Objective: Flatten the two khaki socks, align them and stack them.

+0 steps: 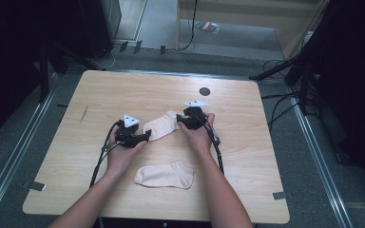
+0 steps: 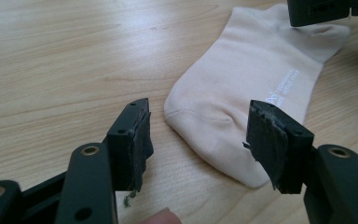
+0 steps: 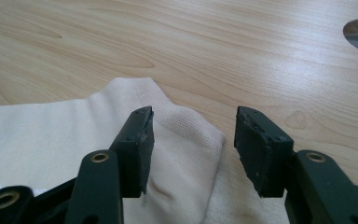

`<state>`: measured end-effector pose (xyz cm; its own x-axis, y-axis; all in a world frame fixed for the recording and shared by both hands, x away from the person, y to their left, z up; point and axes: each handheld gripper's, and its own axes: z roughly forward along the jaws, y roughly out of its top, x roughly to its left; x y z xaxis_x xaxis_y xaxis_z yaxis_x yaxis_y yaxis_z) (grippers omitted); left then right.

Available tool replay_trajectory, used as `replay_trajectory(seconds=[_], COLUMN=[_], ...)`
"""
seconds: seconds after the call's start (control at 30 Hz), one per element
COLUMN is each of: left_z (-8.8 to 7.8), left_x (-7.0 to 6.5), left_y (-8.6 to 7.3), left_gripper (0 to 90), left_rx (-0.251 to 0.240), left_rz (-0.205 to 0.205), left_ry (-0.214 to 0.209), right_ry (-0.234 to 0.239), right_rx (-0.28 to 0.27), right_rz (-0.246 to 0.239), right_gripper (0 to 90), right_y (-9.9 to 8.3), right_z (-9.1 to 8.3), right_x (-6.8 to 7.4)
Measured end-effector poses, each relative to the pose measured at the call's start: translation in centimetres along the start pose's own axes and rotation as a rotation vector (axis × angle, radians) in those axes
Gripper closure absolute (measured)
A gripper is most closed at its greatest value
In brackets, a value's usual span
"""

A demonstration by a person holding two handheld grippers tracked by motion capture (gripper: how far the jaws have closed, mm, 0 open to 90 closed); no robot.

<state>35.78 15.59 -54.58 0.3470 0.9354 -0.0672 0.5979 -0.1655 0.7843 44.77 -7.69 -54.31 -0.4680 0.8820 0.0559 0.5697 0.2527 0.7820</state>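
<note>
Wooden table (image 1: 100,95), centre frame: both grippers, left (image 1: 140,138) and right (image 1: 183,122), gape open over the upper sock (image 1: 161,127); closing too high could pinch only a fold and drag it askew.

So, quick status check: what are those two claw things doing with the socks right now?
Left gripper open at the toe of the far sock. Right gripper open over its cuff, nothing pinched. Second sock lies flat nearer the person, untouched. Nothing in the way.
</note>
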Motion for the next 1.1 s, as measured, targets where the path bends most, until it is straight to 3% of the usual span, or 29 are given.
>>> replay_trajectory(seconds=[0.17, 0.37, 0.47, 0.57, 0.63, 0.73, 0.8, 1.0, 1.1], left_z=[0.6, 0.8, 0.9, 0.8, 0.7, 0.5, 0.1, -1.4, -2.5], left_x=[-0.2, -0.2, -0.1, 0.1, 0.4, 1.0, 1.4, 2.4, 2.7], left_y=[0.1, 0.3, 0.4, 0.4, 0.5, 0.4, 0.2, 0.1, 0.3], left_gripper=[51.0, 63.6, 72.9, 86.4, 87.8, 88.7, 89.3, 89.4, 89.5], left_rx=[0.025, 0.048, 0.05, 0.053, 0.061, 0.058, 0.04, -0.032, -0.063], left_rz=[0.004, -0.002, -0.018, -0.043, -0.049, -0.046, -0.05, -0.066, -0.062], left_ry=[0.019, 0.032, 0.03, 0.019, 0.006, -0.019, -0.032, -0.094, -0.103], right_ry=[0.005, 0.03, 0.038, 0.063, 0.061, 0.062, 0.081, 0.127, 0.133], right_rx=[0.018, 0.02, 0.021, 0.038, 0.052, 0.041, 0.016, -0.013, -0.038], right_rz=[-0.001, -0.036, -0.016, 0.04, 0.064, 0.059, 0.094, 0.14, 0.129], right_gripper=[50.9, 68.0, 81.2, 86.3, 86.9, 87.4, 87.8, 88.1, 88.1], right_y=[-0.2, -0.5, -0.6, -0.8, -0.9, -1.0, -1.0, -1.0, -1.0], right_z=[0.4, 0.1, -0.2, -0.7, -1.1, -1.8, -2.9, -4.5, -5.7], right_x=[-0.2, -0.2, -0.4, -0.7, -0.7, -0.7, -0.8, -0.6, -0.4])
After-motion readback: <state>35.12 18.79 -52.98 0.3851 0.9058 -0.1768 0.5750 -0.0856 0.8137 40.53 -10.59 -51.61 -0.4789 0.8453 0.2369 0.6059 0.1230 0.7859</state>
